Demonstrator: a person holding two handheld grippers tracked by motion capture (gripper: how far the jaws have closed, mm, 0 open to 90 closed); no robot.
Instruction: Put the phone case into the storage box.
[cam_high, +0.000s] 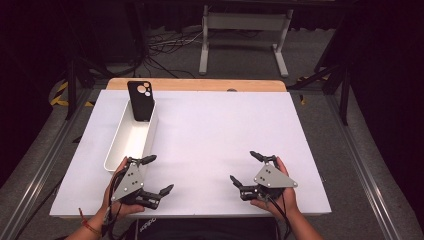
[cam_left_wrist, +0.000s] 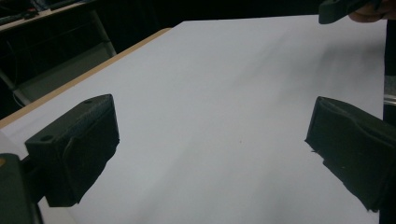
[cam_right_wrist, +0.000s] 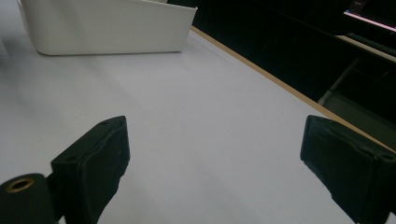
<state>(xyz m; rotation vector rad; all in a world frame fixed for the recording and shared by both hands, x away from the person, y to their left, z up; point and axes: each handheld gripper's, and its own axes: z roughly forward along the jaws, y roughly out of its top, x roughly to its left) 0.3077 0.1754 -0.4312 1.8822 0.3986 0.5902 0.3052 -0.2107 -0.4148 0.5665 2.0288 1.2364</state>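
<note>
In the high view, the left gripper rests near the front edge of the white table, its jaws spread wide with nothing between them, held by the person's left hand. The right gripper sits well apart on the other side, likewise spread wide and empty, in the right hand. A long white tray lies along the table's left part, its near end just beside the left gripper; a black phone case stands tilted at its far end, leaning over the rim, with its lower part hidden by the tray wall. Beyond the table, a white frame stands on the grey floor among cables. In the left gripper view, the two black jaws stand far apart over bare white table, touching nothing; at the top right corner a dark tip of the right gripper is cut off by the edge. In the right gripper view, the jaws are again wide apart and empty above the table; the white tray lies farther off at the upper left, its inside hidden, and the wooden table edge runs toward a dark, hard-to-read background.
</note>
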